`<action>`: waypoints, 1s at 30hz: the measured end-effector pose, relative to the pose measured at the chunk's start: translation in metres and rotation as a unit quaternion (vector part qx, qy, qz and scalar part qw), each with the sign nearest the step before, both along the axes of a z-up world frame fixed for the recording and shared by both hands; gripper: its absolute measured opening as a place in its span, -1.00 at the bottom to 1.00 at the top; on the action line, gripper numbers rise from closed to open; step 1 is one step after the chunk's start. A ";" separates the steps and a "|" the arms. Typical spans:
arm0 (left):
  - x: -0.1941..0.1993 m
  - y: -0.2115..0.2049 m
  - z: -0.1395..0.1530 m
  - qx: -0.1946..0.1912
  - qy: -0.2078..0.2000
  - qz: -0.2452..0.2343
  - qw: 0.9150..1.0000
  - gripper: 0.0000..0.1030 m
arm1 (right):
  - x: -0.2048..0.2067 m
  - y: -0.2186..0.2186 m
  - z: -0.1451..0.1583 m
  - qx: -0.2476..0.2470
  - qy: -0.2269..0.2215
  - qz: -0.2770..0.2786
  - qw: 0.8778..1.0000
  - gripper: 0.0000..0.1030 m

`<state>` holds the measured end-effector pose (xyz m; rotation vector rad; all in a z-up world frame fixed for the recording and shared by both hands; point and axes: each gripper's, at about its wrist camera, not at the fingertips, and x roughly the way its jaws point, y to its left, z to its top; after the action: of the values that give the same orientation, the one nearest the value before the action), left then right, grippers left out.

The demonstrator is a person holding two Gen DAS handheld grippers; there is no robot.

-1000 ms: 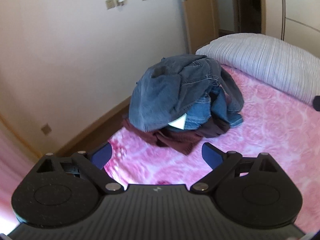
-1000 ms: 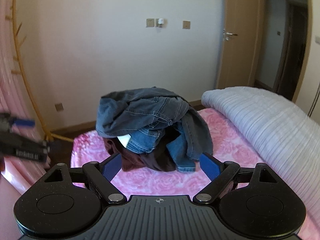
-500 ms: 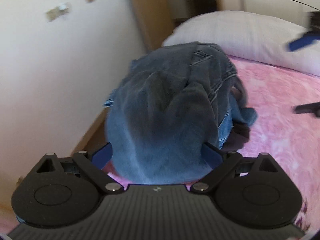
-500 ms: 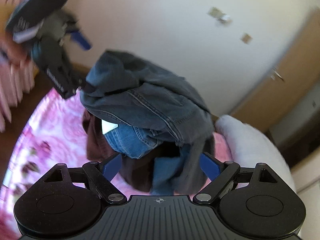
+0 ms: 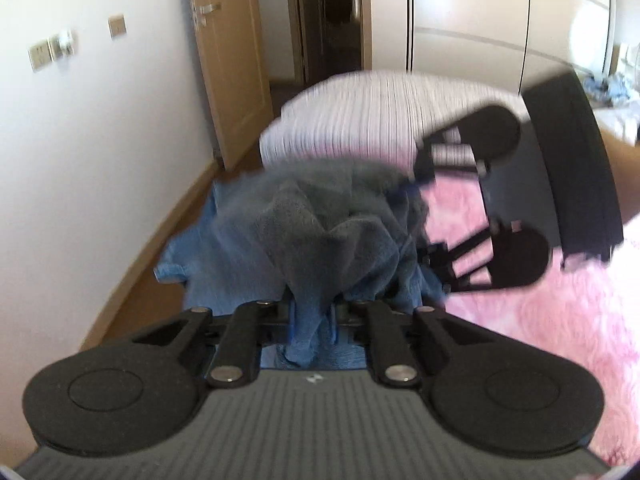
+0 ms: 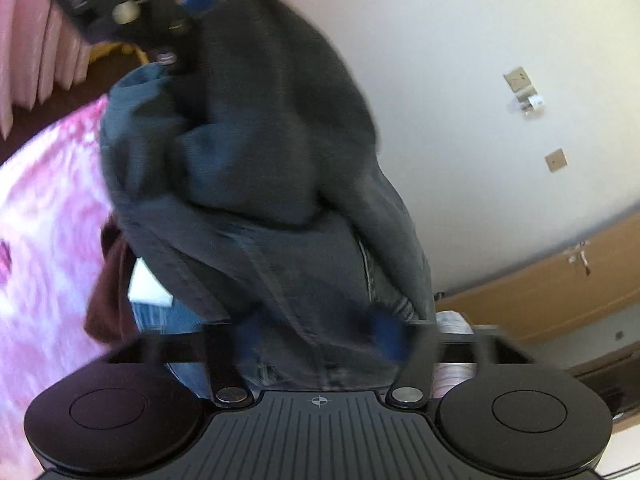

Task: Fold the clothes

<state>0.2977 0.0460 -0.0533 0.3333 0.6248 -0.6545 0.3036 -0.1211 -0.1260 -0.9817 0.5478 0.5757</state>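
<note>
A dark grey-blue denim garment (image 5: 320, 216) tops a heap of clothes on the bed. My left gripper (image 5: 314, 308) is shut on a fold of it, and cloth hangs between its fingers. In the right wrist view the same garment (image 6: 260, 160) fills the middle, with my left gripper (image 6: 120, 8) at its top left. My right gripper (image 6: 318, 332) has its blurred jaws half closed around the garment's lower edge. From the left wrist view, the right gripper (image 5: 420, 220) is at the heap's right side. A maroon garment (image 6: 110, 292) and lighter blue jeans (image 6: 152, 316) lie underneath.
The heap sits on a pink flowered blanket (image 5: 540, 320) near the bed's edge, with wooden floor (image 5: 152, 292) and a white wall beyond. A striped white pillow (image 5: 360, 120) lies behind the heap. A wooden door (image 5: 232, 80) and wardrobes (image 5: 480, 20) stand further back.
Both grippers have moved in onto the heap. The left gripper went from open to shut on the denim. The right gripper's jaws have narrowed around the denim's edge.
</note>
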 end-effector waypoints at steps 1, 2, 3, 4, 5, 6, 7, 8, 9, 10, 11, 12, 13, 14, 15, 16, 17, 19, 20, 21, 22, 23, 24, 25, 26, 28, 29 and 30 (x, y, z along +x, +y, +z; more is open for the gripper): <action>0.002 0.001 0.009 -0.005 -0.011 -0.003 1.000 -0.80 | 0.004 0.001 0.002 0.003 -0.002 -0.002 1.000 -0.48; 0.004 0.002 0.019 -0.011 -0.024 -0.006 1.000 -0.81 | 0.007 -0.002 0.009 0.016 -0.004 -0.010 1.000 -0.63; 0.005 0.001 0.031 -0.017 -0.040 -0.009 0.999 -0.81 | 0.011 -0.008 0.020 0.035 -0.006 -0.021 0.999 -0.73; 0.005 -0.002 0.043 -0.021 -0.058 -0.015 0.998 -0.81 | 0.014 -0.014 0.032 0.051 -0.012 -0.033 0.998 -0.75; 0.002 -0.006 0.055 -0.024 -0.077 -0.023 0.997 -0.82 | 0.015 -0.020 0.046 0.066 -0.020 -0.045 0.997 -0.77; -0.002 -0.012 0.069 -0.028 -0.097 -0.033 0.994 -0.83 | 0.015 -0.028 0.060 0.083 -0.030 -0.058 0.994 -0.79; -0.010 -0.018 0.082 -0.035 -0.114 -0.045 0.992 -0.83 | 0.011 -0.037 0.074 0.097 -0.041 -0.070 0.992 -0.80; -0.019 -0.023 0.095 -0.041 -0.127 -0.057 0.989 -0.83 | 0.005 -0.046 0.086 0.112 -0.051 -0.082 0.989 -0.80; -0.029 -0.029 0.106 -0.046 -0.139 -0.071 0.987 -0.83 | -0.006 -0.057 0.098 0.126 -0.061 -0.096 0.985 -0.81; -0.041 -0.037 0.116 -0.051 -0.149 -0.085 0.984 -0.83 | -0.019 -0.071 0.108 0.140 -0.071 -0.113 0.981 -0.81; -0.056 -0.045 0.123 -0.057 -0.155 -0.100 0.981 -0.83 | -0.032 -0.085 0.118 0.153 -0.080 -0.129 0.976 -0.81; -0.073 -0.054 0.130 -0.065 -0.158 -0.116 0.978 -0.83 | -0.045 -0.098 0.128 0.167 -0.089 -0.145 0.971 -0.81; -0.090 -0.063 0.136 -0.072 -0.160 -0.133 0.975 -0.83 | -0.062 -0.113 0.136 0.177 -0.095 -0.161 0.966 -0.81; -0.110 -0.073 0.137 -0.077 -0.157 -0.149 0.973 -0.83 | -0.082 -0.129 0.141 0.184 -0.098 -0.178 0.962 -0.82; -0.133 -0.084 0.135 -0.081 -0.149 -0.166 0.971 -0.83 | -0.105 -0.146 0.145 0.191 -0.099 -0.196 0.957 -0.82; -0.156 -0.095 0.133 -0.085 -0.142 -0.184 0.969 -0.83 | -0.130 -0.162 0.147 0.195 -0.096 -0.213 0.953 -0.82; -0.179 -0.107 0.131 -0.088 -0.134 -0.201 0.966 -0.83 | -0.156 -0.177 0.148 0.198 -0.092 -0.229 0.949 -0.82; -0.225 -0.130 0.127 -0.095 -0.118 -0.234 0.960 -0.83 | -0.208 -0.207 0.148 0.200 -0.083 -0.261 0.941 -0.81; -0.248 -0.141 0.122 -0.098 -0.104 -0.249 0.958 -0.83 | -0.235 -0.221 0.145 0.199 -0.076 -0.276 0.938 -0.81; -0.272 -0.153 0.114 -0.099 -0.083 -0.261 0.957 -0.83 | -0.262 -0.235 0.143 0.197 -0.069 -0.290 0.934 -0.82; -0.296 -0.164 0.105 -0.100 -0.061 -0.274 0.955 -0.83 | -0.288 -0.248 0.139 0.196 -0.061 -0.306 0.930 -0.81; -0.318 -0.174 0.095 -0.097 -0.038 -0.285 0.953 -0.83 | -0.313 -0.262 0.133 0.198 -0.051 -0.324 0.924 -0.82; -0.337 -0.185 0.084 -0.092 -0.013 -0.296 0.951 -0.83 | -0.339 -0.277 0.127 0.201 -0.039 -0.343 0.917 -0.82; -0.357 -0.196 0.073 -0.087 0.011 -0.307 0.948 -0.83 | -0.364 -0.290 0.119 0.201 -0.026 -0.361 0.910 -0.82; -0.377 -0.207 0.062 -0.082 0.035 -0.318 0.944 -0.83 | -0.388 -0.303 0.110 0.199 -0.011 -0.379 0.904 -0.82; -0.409 -0.230 0.041 -0.069 0.085 -0.342 0.933 -0.83 | -0.434 -0.326 0.094 0.194 0.018 -0.414 0.889 -0.82; -0.422 -0.240 0.031 -0.058 0.104 -0.355 0.927 -0.83 | -0.454 -0.336 0.088 0.192 0.031 -0.430 0.881 -0.82; -0.432 -0.250 0.022 -0.045 0.118 -0.369 0.921 -0.83 | -0.474 -0.344 0.082 0.192 0.043 -0.447 0.873 -0.82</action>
<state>-0.1346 -0.2038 -0.0316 0.4078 0.6931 -1.4627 -0.1707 -0.4648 -0.0437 -0.2475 0.8519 -0.1184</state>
